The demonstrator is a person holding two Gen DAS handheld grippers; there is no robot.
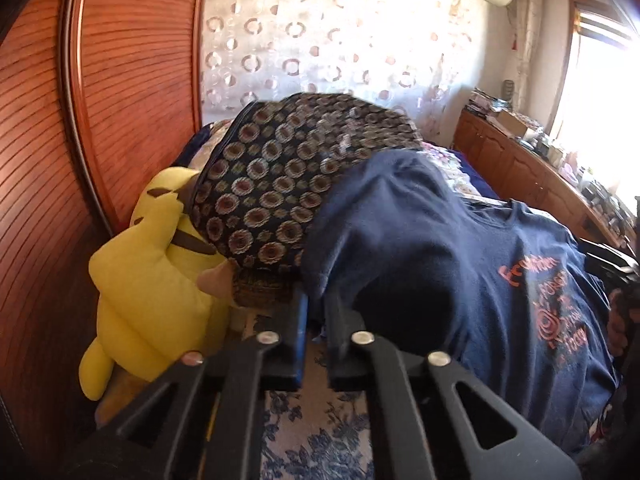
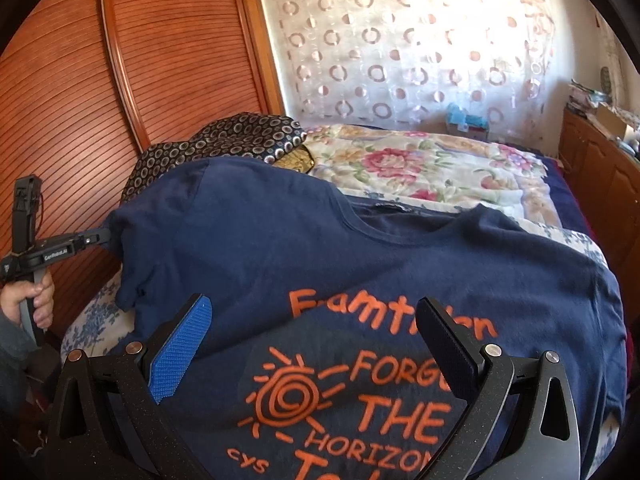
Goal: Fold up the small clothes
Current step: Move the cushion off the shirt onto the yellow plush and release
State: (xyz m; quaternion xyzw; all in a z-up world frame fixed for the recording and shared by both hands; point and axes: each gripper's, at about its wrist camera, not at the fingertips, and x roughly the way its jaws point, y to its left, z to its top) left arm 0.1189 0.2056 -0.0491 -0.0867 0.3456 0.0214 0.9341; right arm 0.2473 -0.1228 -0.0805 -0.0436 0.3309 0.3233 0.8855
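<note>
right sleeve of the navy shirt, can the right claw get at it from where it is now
Probably yes. The right claw hangs open over the printed chest of the navy shirt, and the right sleeve lies flat with nothing on it. The left claw grips the opposite sleeve, well clear.

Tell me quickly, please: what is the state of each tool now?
Left tool: closed on the sleeve of the navy T-shirt, lifting it.
Right tool: open, holding nothing, above the shirt's print.
</note>
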